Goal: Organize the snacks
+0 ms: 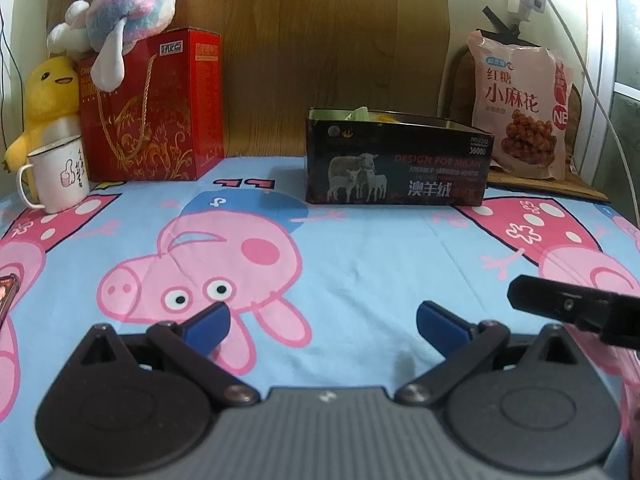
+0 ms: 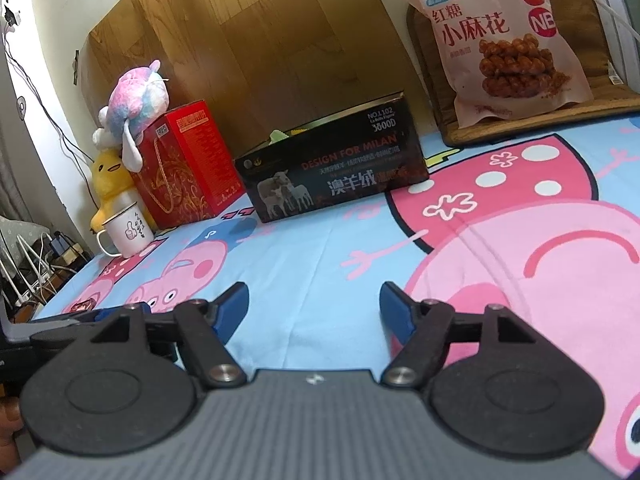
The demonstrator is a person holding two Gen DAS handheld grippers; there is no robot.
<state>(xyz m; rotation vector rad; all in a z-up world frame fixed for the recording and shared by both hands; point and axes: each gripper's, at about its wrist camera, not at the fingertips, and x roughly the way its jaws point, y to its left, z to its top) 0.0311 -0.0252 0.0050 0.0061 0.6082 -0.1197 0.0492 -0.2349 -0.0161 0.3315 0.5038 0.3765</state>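
A black open-topped box (image 1: 396,160) printed with sheep stands at the back of the cartoon-print cloth (image 1: 360,248), with green and yellow snack packets showing above its rim; it also shows in the right wrist view (image 2: 332,168). A pink snack bag (image 1: 520,104) leans against the wall to its right, on a brown mat, and shows in the right wrist view (image 2: 504,40). My left gripper (image 1: 322,322) is open and empty, low over the cloth. My right gripper (image 2: 314,310) is open and empty; part of it (image 1: 572,308) enters the left wrist view at the right.
A red gift bag (image 1: 154,108) with a pastel plush toy (image 1: 120,12) on top, a yellow duck plush (image 1: 44,100) and a white mug (image 1: 58,176) stand at the back left. A small dark red object (image 1: 8,292) lies at the left edge. Cables (image 1: 592,60) hang at the right.
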